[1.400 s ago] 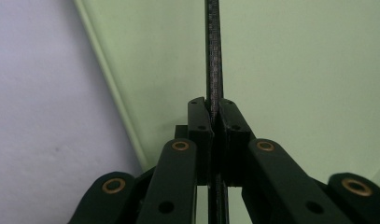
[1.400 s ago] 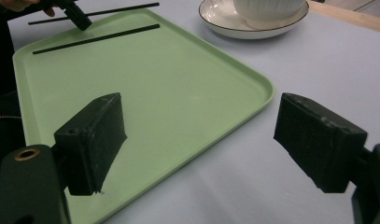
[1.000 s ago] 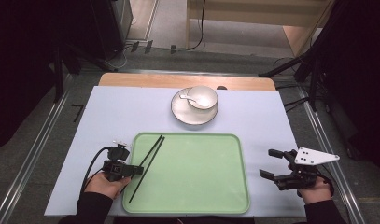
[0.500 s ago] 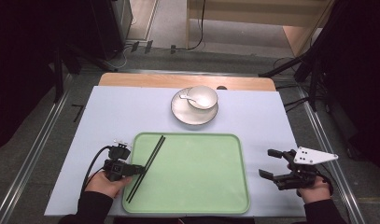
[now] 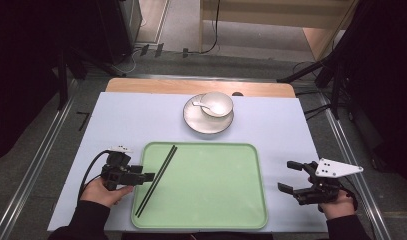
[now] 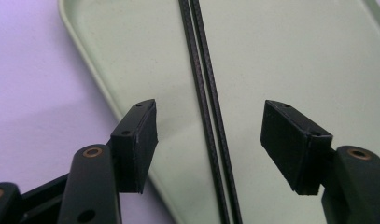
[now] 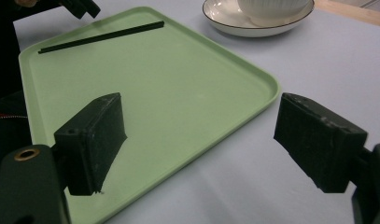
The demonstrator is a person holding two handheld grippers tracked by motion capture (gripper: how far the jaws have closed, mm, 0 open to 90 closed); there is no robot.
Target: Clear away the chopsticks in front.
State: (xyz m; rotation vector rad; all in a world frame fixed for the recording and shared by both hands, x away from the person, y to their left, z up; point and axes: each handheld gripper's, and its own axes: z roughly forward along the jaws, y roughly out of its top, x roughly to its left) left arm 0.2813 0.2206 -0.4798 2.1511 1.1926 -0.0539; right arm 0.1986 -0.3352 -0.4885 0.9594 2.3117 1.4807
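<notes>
Here, in the high view, the left gripper (image 5: 147, 177) sits at the left rim of the green tray (image 5: 211, 200), its jaws reaching over the rim toward the pair of black chopsticks (image 5: 156, 180). The chopsticks lie side by side on the tray's left part, slanting from near its top edge down toward its lower left corner. The right gripper (image 5: 289, 176) hangs over the table (image 5: 131, 120) just beside the tray's right rim, with its jaws spread apart and nothing between them. Beyond the tray stands a white plate (image 5: 201, 125) bearing a white bowl (image 5: 218, 104) with a spoon (image 5: 198, 105) leaning at it.

In the left gripper view, the left gripper (image 6: 211, 128) has just been opening its jaws; they now stand wide, one pad on either side of the chopsticks (image 6: 208, 107), clear of them. The chopsticks rest flat on the tray (image 6: 295, 56), touching each other.

In the right gripper view, the right gripper (image 7: 199, 128) shows its jaws wide, holding nothing, above the tray's (image 7: 169, 84) near corner. The chopsticks (image 7: 101, 36) lie at the far side of the tray, the plate (image 7: 257, 29) beyond.
</notes>
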